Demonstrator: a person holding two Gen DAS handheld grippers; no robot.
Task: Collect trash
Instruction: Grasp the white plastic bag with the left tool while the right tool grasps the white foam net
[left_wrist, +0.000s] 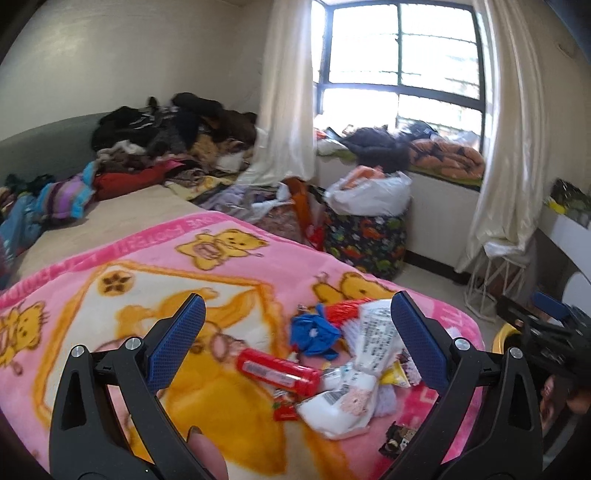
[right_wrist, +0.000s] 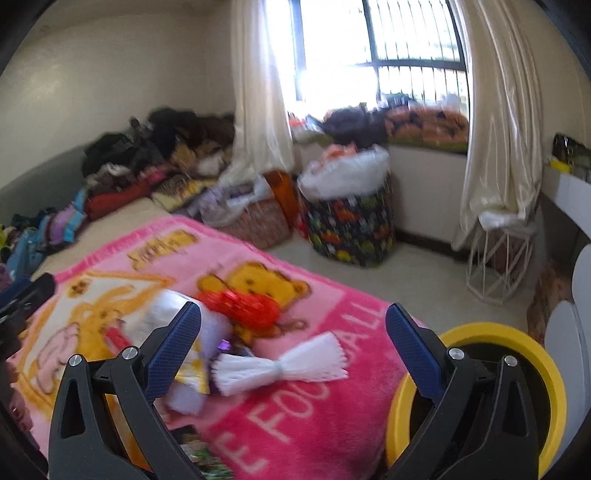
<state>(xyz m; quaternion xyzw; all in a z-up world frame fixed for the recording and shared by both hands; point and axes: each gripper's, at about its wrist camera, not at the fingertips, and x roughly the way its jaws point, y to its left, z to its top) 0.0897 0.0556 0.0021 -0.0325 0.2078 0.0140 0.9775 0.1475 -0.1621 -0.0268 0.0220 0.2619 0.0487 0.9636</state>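
Bed, far half bare mattress, near half under a pink blanket; clothes heaped along the wall side. Trash sits in a loose pile on the blanket near the foot corner, by the bed edge. Yellow bin on the floor just beside that corner, rim showing under the right gripper. Largest pieces: white wrapper, white pack; then red tube, blue scrap, red foil, white frilled piece; small dark bits at the near edge. Left gripper hangs over the pile, fingers wide apart, nothing held. Right gripper likewise wide apart and empty, above the frilled piece. Judged step: first pick from the pile. Best taken one piece at a time, outermost first; the frilled piece lies clear of the rest and nearest the bin. Pinch it at its tied waist, keeping the tips off the plush so the blanket is not dragged. Open floor right of the bed gives room to swing to the bin; wire stand stands well apart.
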